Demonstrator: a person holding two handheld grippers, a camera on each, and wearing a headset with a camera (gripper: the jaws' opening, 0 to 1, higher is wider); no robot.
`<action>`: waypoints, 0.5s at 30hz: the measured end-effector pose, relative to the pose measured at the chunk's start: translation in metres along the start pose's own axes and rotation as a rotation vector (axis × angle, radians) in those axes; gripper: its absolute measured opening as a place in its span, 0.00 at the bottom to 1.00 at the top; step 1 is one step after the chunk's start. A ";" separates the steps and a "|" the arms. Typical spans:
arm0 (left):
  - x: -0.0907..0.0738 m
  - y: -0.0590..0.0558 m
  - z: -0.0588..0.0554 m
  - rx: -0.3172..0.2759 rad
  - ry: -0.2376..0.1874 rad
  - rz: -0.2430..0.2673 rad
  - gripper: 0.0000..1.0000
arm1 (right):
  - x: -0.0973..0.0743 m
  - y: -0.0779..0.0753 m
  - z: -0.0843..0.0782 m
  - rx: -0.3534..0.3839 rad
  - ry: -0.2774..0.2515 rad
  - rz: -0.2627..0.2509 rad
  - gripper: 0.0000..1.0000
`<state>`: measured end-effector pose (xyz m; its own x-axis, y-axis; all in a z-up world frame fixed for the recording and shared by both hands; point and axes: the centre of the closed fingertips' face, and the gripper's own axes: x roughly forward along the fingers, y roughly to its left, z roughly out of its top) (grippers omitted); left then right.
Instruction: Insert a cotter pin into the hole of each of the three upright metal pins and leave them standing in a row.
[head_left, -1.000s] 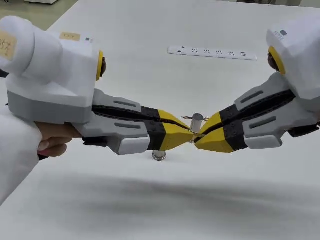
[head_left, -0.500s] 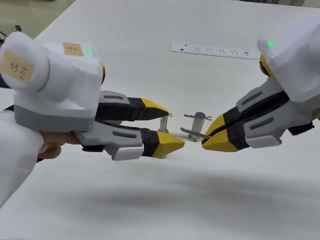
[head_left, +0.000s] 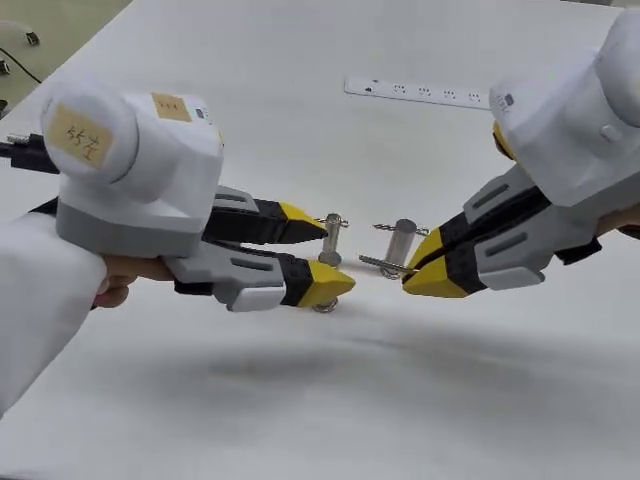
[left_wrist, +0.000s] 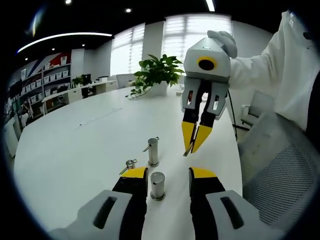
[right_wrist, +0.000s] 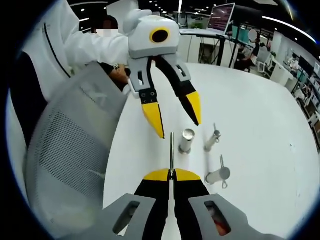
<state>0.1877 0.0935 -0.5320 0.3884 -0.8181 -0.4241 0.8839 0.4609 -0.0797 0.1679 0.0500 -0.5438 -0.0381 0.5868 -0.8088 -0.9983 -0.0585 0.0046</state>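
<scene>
So the change in the last second: both tools had their yellow tips pinched together at the thin steel cotter pin (right_wrist: 171, 150), and now they've split. The left tool (right_wrist: 177, 126) has let go, backed off and hangs wide open, its jaws either side of the short bare silver metal pin (left_wrist: 157, 184) without touching it. The right tool (head_left: 412, 277) is clenched on the cotter pin, which pokes out straight past its tips, near the bare pin but not in it yet.

Looks like a regrip or handoff, and the right tool ended up with it.

The other two upright metal pins (left_wrist: 153, 151) (left_wrist: 131, 164) already have cotters through their heads, so my read is this is the last one. All three stand close together on the white surface (head_left: 300, 400), well in from its near edge, with a white power strip (head_left: 420, 93) toward the far edge.

Next is probably the left tool steadying the bare pin while the right lines up with the hole.
</scene>
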 end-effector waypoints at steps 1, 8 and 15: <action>0.001 0.001 -0.001 -0.003 0.004 0.000 0.29 | 0.001 -0.001 -0.001 0.001 0.003 0.001 0.00; 0.007 0.005 -0.010 -0.023 0.024 -0.006 0.25 | 0.006 -0.006 -0.007 0.013 0.027 0.002 0.00; 0.010 0.010 -0.013 -0.028 0.034 -0.002 0.22 | 0.012 -0.007 -0.008 0.022 0.038 0.010 0.00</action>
<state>0.1966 0.0943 -0.5487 0.3774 -0.8070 -0.4542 0.8769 0.4691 -0.1050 0.1752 0.0509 -0.5586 -0.0465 0.5552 -0.8304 -0.9986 -0.0457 0.0254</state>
